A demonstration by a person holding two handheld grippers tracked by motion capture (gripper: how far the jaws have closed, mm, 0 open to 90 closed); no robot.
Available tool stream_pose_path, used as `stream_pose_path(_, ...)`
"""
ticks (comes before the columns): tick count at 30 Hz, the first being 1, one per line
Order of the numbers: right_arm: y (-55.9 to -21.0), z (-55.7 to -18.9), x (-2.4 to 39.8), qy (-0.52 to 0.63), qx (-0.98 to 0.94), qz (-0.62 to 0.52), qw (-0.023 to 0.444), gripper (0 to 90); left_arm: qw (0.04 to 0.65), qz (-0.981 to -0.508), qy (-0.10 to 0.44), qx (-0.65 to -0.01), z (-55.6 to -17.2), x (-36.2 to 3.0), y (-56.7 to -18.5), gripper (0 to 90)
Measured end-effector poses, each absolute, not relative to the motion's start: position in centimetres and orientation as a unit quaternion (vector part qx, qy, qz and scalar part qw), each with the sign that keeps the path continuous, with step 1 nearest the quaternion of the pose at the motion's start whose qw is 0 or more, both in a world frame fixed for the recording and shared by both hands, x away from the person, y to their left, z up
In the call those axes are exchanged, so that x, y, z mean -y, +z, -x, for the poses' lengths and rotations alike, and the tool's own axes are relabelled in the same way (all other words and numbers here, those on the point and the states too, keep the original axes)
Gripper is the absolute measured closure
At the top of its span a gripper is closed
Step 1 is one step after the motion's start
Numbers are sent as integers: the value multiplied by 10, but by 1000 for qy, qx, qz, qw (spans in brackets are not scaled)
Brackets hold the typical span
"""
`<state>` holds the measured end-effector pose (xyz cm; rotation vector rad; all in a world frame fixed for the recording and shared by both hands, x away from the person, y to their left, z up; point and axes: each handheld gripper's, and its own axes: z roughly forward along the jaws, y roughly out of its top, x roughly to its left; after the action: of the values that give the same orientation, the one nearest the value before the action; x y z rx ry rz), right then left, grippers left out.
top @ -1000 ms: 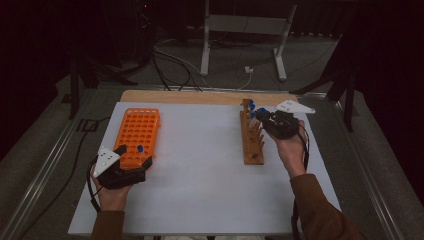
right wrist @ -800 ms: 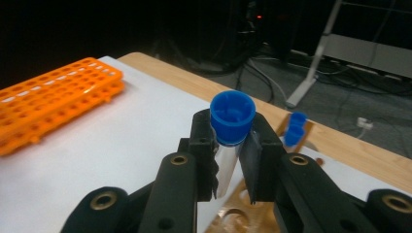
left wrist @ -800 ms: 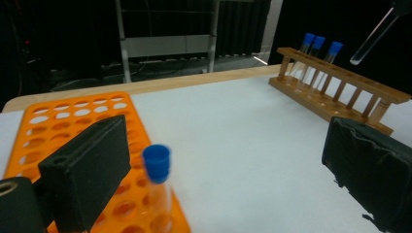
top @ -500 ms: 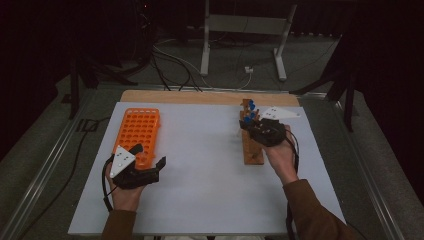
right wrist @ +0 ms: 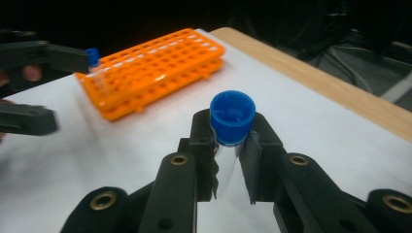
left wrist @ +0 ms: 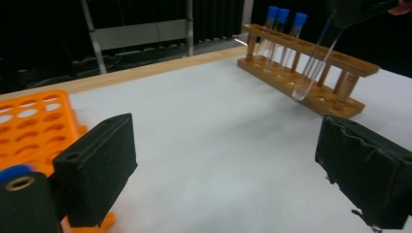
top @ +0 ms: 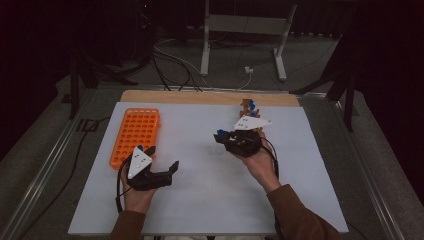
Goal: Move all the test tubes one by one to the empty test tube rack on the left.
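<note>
My right gripper (top: 226,138) hangs over the white mat, left of the wooden rack (top: 248,107), shut on a clear test tube with a blue cap (right wrist: 232,116). In the left gripper view that tube (left wrist: 315,65) hangs tilted in front of the wooden rack (left wrist: 311,60), which holds three blue-capped tubes (left wrist: 283,29). My left gripper (top: 162,157) stands open just right of the orange rack (top: 134,135), with nothing between its pads (left wrist: 97,170). One blue-capped tube (right wrist: 94,63) stands in the near corner of the orange rack (right wrist: 155,68).
A white mat (top: 210,200) covers the table, with a strip of bare wood (top: 200,97) along its far edge. Cables and a metal stand (top: 240,30) lie on the dark floor beyond the table.
My right gripper has moved left, away from the wooden rack, with the blue-capped tube in it. My left gripper has shifted right, past the orange rack's near corner.
</note>
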<state>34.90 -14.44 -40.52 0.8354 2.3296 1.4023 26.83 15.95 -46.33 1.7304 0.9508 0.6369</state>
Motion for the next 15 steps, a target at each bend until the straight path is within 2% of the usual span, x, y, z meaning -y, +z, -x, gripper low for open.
stream_pose_path(6,-410,-340,121,484,-824,-264,128,764,512,-728,250,-382,-271,-144,-465,167)
stream_pose_path(11,-414,-334,102,482,-833,-246,112,764,500,-743,243,-373,-272,-131,-468,184)
stream_pose_path(15,-419,-328,86,475,-843,-232,102,764,498,-754,234,-358,-271,-121,-471,316)
